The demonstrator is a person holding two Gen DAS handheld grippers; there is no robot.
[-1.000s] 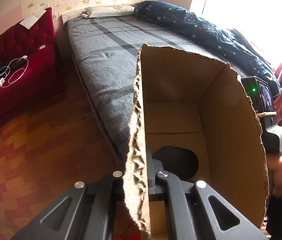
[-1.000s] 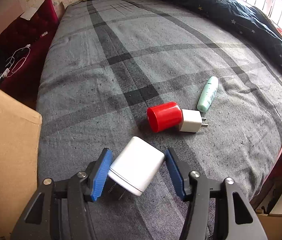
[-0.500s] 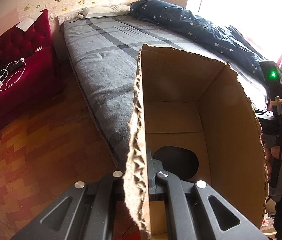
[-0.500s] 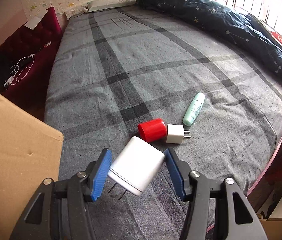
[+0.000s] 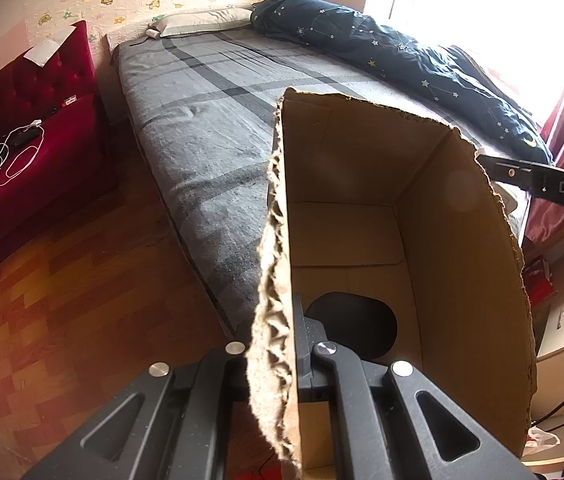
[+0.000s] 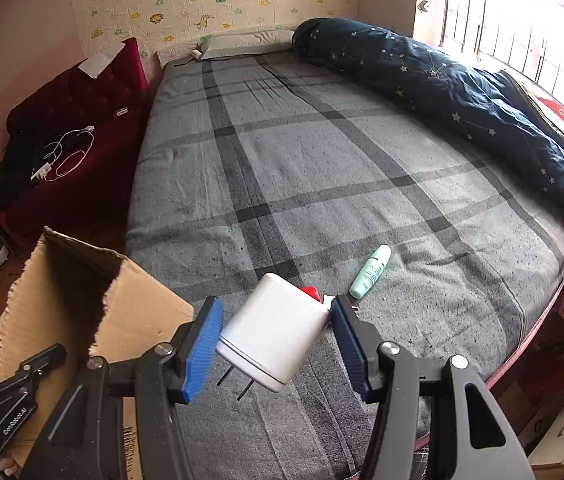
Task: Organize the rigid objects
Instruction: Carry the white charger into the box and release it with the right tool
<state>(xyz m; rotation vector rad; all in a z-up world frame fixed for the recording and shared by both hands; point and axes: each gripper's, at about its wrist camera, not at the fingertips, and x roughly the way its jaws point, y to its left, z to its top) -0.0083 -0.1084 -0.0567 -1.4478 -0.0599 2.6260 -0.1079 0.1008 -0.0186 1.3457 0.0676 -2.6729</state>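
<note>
Grey plaid bed [image 6: 322,160] fills the room, now seen from higher than a second ago. Right tool [image 6: 275,336] is clamped on a white charger [image 6: 277,332], lifted clear of the sheet; what looks like a red cap [image 6: 310,291] peeks behind it, beside a mint tube [image 6: 370,271]. Left tool [image 5: 294,340] stays pinched on the cardboard box [image 5: 442,240] wall.

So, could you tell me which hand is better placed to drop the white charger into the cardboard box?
The right. The right gripper already holds the white charger beside the cardboard box, while the left gripper is clamped on the box wall, holding it open.
</note>
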